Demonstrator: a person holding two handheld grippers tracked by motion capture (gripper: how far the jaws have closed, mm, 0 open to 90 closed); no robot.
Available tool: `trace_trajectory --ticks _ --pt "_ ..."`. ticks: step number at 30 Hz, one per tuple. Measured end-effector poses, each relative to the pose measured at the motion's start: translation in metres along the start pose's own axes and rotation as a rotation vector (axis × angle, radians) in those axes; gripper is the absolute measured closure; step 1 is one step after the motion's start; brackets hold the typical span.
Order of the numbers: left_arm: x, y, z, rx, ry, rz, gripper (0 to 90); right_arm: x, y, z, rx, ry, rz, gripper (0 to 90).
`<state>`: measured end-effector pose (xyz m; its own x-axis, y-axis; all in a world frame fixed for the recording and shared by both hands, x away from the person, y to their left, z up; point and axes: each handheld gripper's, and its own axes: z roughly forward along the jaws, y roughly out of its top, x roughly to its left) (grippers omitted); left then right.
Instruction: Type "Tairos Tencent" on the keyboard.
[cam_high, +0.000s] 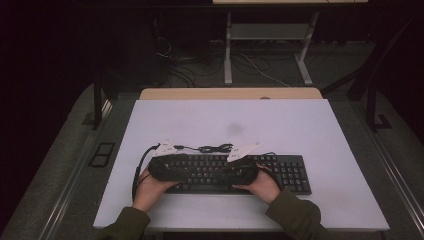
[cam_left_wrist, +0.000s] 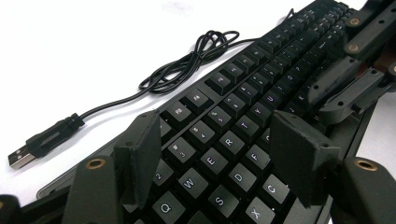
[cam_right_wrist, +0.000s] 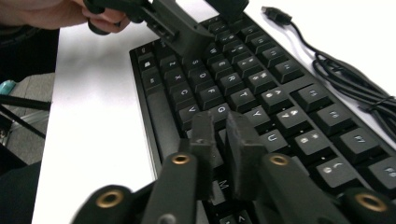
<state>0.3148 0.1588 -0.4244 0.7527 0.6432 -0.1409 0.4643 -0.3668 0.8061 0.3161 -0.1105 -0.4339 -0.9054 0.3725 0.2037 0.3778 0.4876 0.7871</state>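
Your left gripper (cam_left_wrist: 219, 158) hovers wide-jawed and your right gripper (cam_right_wrist: 223, 140) nearly closed, empty, over the keyboard (cam_high: 292, 172), bare table (cam_high: 225, 120) beyond.

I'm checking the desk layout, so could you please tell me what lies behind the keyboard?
Behind the keyboard its black cable lies bunched on the white table, ending in a loose USB plug. Where the cable joins the keyboard is hidden by the hand-held grippers.

Matt black plastic keyboard (cam_left_wrist: 243, 126), rubbery black cable (cam_left_wrist: 187, 70), smooth white table (cam_high: 300, 130)
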Motion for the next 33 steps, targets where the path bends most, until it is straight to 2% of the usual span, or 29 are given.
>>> trace_trajectory --ticks 9,16,26,33 --pt "-0.003 0.002 0.002 0.008 -0.019 0.015 46.3 -0.008 0.0 -0.01 -0.042 -0.021 0.031 53.4" --pt "-0.007 0.006 0.005 0.019 -0.035 0.041 64.4 -0.013 0.001 -0.017 -0.061 -0.052 0.052 39.4" --pt "-0.016 0.011 0.015 0.042 -0.07 0.064 88.0 -0.021 -0.002 -0.022 -0.079 -0.073 0.066 28.7" --pt "-0.018 0.012 0.02 0.055 -0.074 0.073 89.0 -0.024 -0.003 -0.025 -0.09 -0.084 0.074 25.5"
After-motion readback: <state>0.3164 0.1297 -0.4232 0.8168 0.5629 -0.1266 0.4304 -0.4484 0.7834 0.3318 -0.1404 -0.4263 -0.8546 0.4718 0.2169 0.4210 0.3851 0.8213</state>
